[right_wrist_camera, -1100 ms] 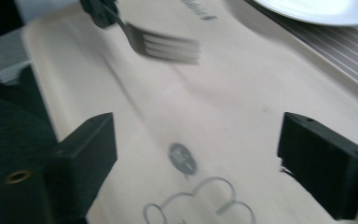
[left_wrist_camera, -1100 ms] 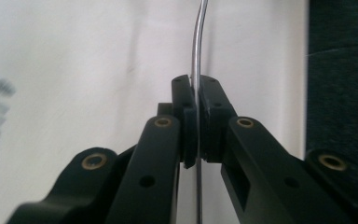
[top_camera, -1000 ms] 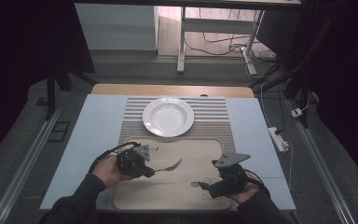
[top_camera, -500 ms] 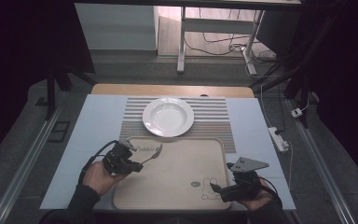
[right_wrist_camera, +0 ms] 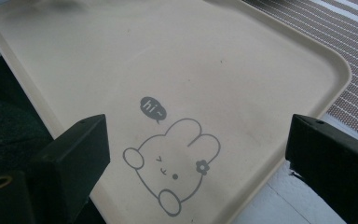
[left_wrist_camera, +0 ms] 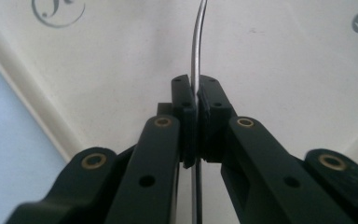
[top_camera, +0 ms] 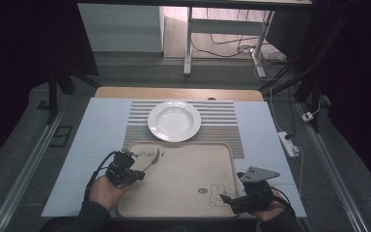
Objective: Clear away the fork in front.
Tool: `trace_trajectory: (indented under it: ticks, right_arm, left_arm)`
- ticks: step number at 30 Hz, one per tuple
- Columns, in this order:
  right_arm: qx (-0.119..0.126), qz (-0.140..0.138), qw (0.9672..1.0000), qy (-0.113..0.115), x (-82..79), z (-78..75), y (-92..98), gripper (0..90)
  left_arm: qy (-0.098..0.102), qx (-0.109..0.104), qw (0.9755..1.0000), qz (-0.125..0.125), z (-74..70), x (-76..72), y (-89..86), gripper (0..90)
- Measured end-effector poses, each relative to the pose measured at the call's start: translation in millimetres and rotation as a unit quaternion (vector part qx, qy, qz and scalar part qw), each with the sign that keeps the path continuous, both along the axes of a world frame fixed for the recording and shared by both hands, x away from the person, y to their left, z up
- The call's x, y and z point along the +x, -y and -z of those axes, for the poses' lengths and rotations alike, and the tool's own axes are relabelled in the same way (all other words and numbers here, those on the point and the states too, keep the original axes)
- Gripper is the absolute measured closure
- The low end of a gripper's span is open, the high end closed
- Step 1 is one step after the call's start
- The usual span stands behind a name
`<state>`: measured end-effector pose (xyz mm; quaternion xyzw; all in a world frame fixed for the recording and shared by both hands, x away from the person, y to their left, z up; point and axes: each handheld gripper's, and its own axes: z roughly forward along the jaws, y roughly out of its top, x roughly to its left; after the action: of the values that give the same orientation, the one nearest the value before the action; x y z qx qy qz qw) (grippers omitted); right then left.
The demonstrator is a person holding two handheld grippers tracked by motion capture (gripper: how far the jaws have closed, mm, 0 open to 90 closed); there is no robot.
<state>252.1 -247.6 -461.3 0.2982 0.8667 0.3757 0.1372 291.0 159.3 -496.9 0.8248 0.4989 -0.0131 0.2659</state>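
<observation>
In left tool (left_wrist_camera: 196,122), utensil (left_wrist_camera: 196,56) cropped

Beige tray (top_camera: 183,188), grey rabbit print; white plate (top_camera: 174,121); grey-white striped mat (top_camera: 222,126).

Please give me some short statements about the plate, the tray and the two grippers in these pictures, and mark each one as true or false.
1. The left gripper is shut on a thin metal utensil. True.
2. The right gripper holds a spoon. False: its jaws stand wide apart with nothing between them.
3. The plate has food on it. False: it is bare.
4. The plate rests on the striped mat, beyond the tray. True.
5. The tray carries a rabbit drawing near the right gripper. True.
</observation>
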Motion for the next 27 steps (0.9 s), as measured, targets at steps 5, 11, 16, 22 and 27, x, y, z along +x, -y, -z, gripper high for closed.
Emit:
trace_trajectory:
  ticks: [5, 11, 16, 22, 27]
  right_arm:
    - [0.001, 0.0, 1.0, -0.001, -1.0, 0.0, 1.8, 6.6]
    - [0.002, -0.011, 0.9999, 0.0, -2.0, -0.1, 1.9, 6.6]
    - [-0.001, -0.013, 0.9999, -0.001, -1.7, 0.7, 1.6, 6.6]
    - [-0.004, -0.013, 0.9999, -0.002, -1.9, 1.1, 1.1, 6.6]
    - [-0.004, -0.013, 0.9999, -0.003, -1.3, 1.6, 1.5, 6.6]
  left_arm:
    - [-0.013, 0.007, 0.9996, -0.026, 9.2, 1.9, -1.1, 86.3]
    - [-0.014, 0.029, 0.9991, -0.027, 16.6, 2.8, -0.3, 85.6]
    - [-0.01, 0.028, 0.9994, -0.018, 16.8, 2.4, -0.3, 82.9]
    - [0.004, 0.022, 0.9997, -0.01, 12.8, 4.4, -2.1, 76.0]
    - [0.025, 0.002, 0.9997, -0.003, 6.4, 7.2, -4.9, 74.8]
